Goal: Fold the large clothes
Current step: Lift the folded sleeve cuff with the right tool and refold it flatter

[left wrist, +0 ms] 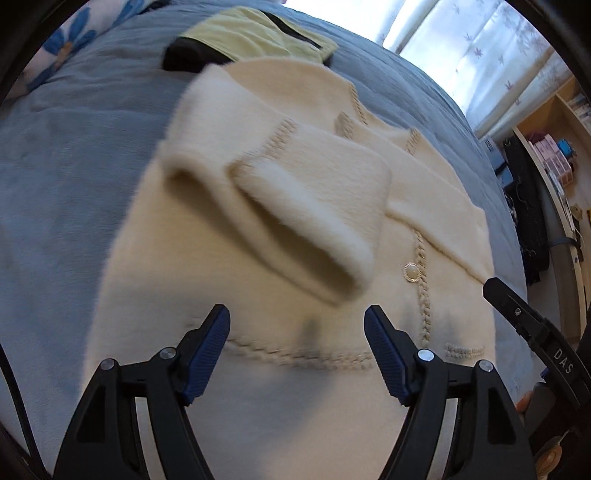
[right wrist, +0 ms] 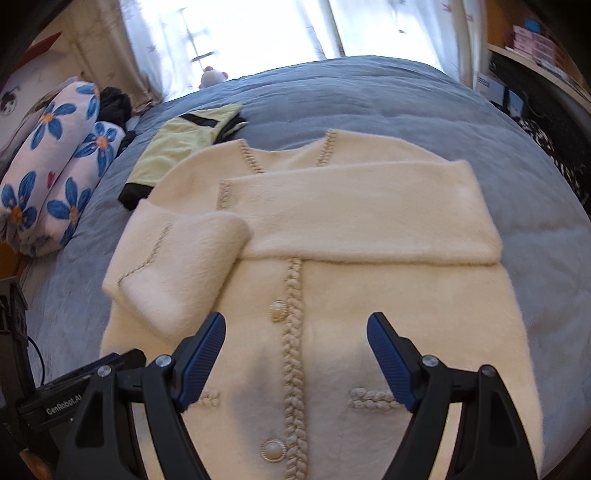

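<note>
A cream fuzzy cardigan with braided trim and pearl buttons lies flat, front up, on a blue bedspread. Both sleeves are folded across its chest; the right-hand sleeve lies straight across, the left-hand sleeve is doubled back. The cardigan also shows in the left wrist view. My left gripper is open and empty above the lower part of the cardigan. My right gripper is open and empty above the button band near the hem. The right gripper's body shows at the right edge of the left wrist view.
A folded yellow-green and black garment lies just beyond the cardigan's shoulder. Blue-flower rolled bedding lies at the bed's left. A curtained window is behind the bed, and wooden shelves stand at the right.
</note>
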